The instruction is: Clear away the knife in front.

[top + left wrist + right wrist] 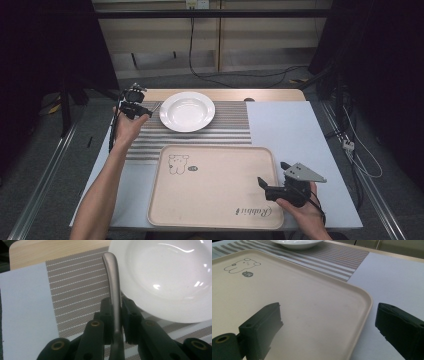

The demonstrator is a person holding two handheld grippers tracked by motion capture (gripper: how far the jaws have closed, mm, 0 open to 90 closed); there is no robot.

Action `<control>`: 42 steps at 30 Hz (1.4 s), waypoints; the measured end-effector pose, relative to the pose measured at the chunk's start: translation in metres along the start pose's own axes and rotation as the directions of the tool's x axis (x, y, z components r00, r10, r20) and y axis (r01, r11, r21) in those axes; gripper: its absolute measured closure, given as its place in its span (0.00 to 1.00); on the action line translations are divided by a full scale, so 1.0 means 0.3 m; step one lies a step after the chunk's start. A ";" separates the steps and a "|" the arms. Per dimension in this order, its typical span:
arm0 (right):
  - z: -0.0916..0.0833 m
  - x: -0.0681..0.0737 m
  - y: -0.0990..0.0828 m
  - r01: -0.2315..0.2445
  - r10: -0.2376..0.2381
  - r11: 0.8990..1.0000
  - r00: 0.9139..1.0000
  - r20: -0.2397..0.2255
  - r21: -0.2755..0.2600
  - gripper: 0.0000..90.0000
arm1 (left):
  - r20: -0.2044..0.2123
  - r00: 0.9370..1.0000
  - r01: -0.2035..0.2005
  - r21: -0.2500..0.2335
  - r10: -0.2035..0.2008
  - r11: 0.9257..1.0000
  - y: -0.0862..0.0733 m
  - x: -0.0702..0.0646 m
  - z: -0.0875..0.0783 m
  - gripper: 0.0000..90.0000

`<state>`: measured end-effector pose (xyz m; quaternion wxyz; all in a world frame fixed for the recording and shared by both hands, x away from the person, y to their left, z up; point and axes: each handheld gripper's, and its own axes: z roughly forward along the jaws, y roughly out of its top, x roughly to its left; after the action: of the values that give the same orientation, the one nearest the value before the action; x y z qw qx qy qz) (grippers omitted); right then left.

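Note:
A grey metal utensil handle stands between the black jaws of my left gripper, which is shut on it; its working end is hidden below the jaws. The handle's tip reaches the rim of an empty white plate. From above, the left gripper sits just left of the plate, with the utensil pointing at it. My right gripper stands open over the right edge of a beige tray, nothing between its jaws. The right gripper straddles the tray's rim.
The plate rests on a striped placemat at the table's far side. The tray carries a bear print and nothing else. A pale blue sheet covers the right of the table. Cables hang off the right edge.

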<state>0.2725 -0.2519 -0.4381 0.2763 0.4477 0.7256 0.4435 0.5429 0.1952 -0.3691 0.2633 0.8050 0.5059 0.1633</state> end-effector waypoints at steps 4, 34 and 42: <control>0.000 -0.001 0.000 -0.004 0.004 1.000 1.000 0.002 0.002 0.07 | 0.013 0.999 -0.032 -0.018 0.032 0.999 -0.007 -0.037 -0.030 0.89; 0.002 -0.003 0.000 -0.001 0.001 1.000 1.000 0.006 -0.001 0.07 | 0.084 0.983 -0.157 -0.093 0.165 0.983 -0.096 -0.247 -0.136 0.89; 0.004 -0.002 0.001 0.000 0.000 1.000 1.000 0.004 0.002 0.07 | 0.092 0.988 -0.114 -0.088 0.122 0.990 -0.137 -0.278 -0.149 0.89</control>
<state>0.2740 -0.2518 -0.4384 0.2774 0.4489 0.7254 0.4419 0.4531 0.1461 -0.3569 0.3105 0.8290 0.4367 0.1604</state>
